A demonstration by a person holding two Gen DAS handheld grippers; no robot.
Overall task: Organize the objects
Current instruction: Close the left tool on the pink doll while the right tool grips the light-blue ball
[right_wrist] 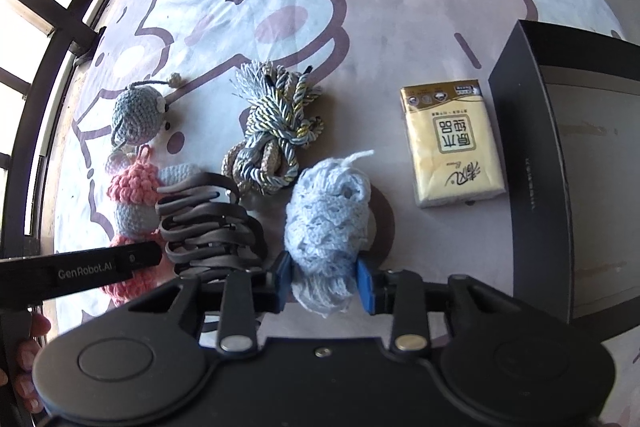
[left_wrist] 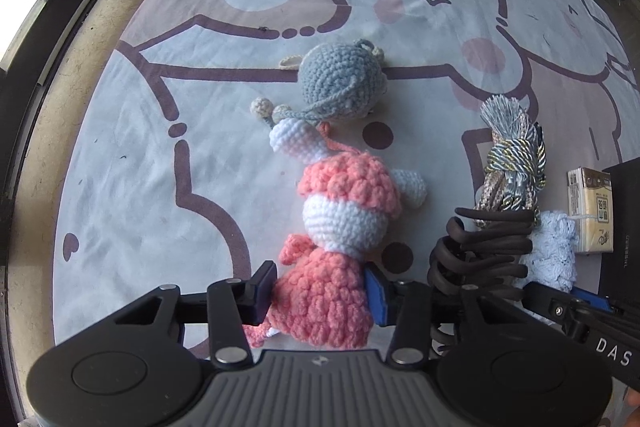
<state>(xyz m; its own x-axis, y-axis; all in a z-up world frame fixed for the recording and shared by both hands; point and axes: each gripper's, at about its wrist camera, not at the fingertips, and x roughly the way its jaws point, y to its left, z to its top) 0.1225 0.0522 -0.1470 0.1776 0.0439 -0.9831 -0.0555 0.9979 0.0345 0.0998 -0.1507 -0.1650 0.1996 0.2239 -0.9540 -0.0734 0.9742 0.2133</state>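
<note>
Nearest, the left tool [left_wrist: 320, 293] pinches the skirt of the pink crochet doll [left_wrist: 336, 227], and the right tool [right_wrist: 324, 281] pinches the pale blue yarn bundle [right_wrist: 328, 223]; both lie on the bench [left_wrist: 140, 167]. Beyond sit the brown strap coil [right_wrist: 208, 223], cord knot [right_wrist: 272, 143], grey crochet ball [left_wrist: 340, 79] and tissue pack [right_wrist: 452, 143]. The dark box [right_wrist: 592, 179] on the right looks empty, so sorting seems barely begun.

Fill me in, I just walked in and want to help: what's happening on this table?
A person is tidying small items with a handheld gripper in each hand. The left gripper has its fingers closed on the pink and white crochet doll; the right gripper has pinched the light blue crochet piece. Both items lie on the cartoon tablecloth. The grey crochet ball, cord bundle, tissue pack and dark box sit untouched.
</note>
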